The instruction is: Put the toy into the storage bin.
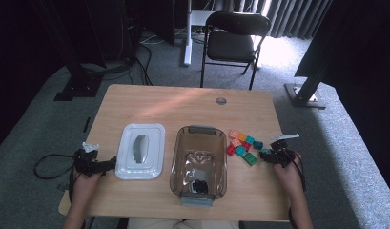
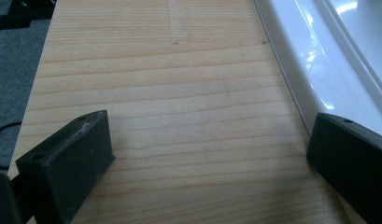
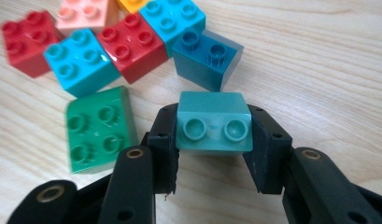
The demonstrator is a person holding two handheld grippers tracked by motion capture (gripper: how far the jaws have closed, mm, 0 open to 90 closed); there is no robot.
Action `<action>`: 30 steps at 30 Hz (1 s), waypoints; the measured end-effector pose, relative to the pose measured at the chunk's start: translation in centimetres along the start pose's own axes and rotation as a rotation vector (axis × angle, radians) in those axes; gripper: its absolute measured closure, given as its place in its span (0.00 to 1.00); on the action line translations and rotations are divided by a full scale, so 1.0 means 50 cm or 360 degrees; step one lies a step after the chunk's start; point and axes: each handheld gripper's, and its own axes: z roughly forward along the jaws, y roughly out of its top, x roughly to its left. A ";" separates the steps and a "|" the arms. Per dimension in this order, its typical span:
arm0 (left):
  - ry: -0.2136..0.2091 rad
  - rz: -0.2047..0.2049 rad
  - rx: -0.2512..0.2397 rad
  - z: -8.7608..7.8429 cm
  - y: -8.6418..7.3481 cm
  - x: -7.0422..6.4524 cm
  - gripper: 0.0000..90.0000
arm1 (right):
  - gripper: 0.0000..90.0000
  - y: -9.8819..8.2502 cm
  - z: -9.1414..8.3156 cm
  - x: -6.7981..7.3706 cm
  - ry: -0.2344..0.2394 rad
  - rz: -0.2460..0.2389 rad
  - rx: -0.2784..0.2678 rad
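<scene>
My right gripper clamps a teal brick. My left gripper gapes wide, apparently beside the white lid.

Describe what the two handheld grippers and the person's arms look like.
Both grippers, the left gripper and right gripper, are black, each with two blocky black jaws on arms with brass-ringed holes. Each carries a pale grey three-cornered plate on top. A black cable loops from the left one onto the carpet. The forearms are bare, with no sleeves visible.
</scene>
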 end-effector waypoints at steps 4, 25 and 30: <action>0.0000 -0.0001 0.0000 0.000 0.000 0.000 0.01 | 0.65 0.007 -0.032 0.006 0.0001 -0.0028 -0.0043; 0.0000 0.0001 0.0000 0.000 0.000 0.000 0.01 | 0.65 0.078 -0.182 0.129 0.0180 -0.0391 -0.0207; 0.0000 0.0001 0.0000 0.000 0.000 0.000 0.01 | 0.65 0.087 -0.202 0.148 0.0201 -0.0453 -0.0233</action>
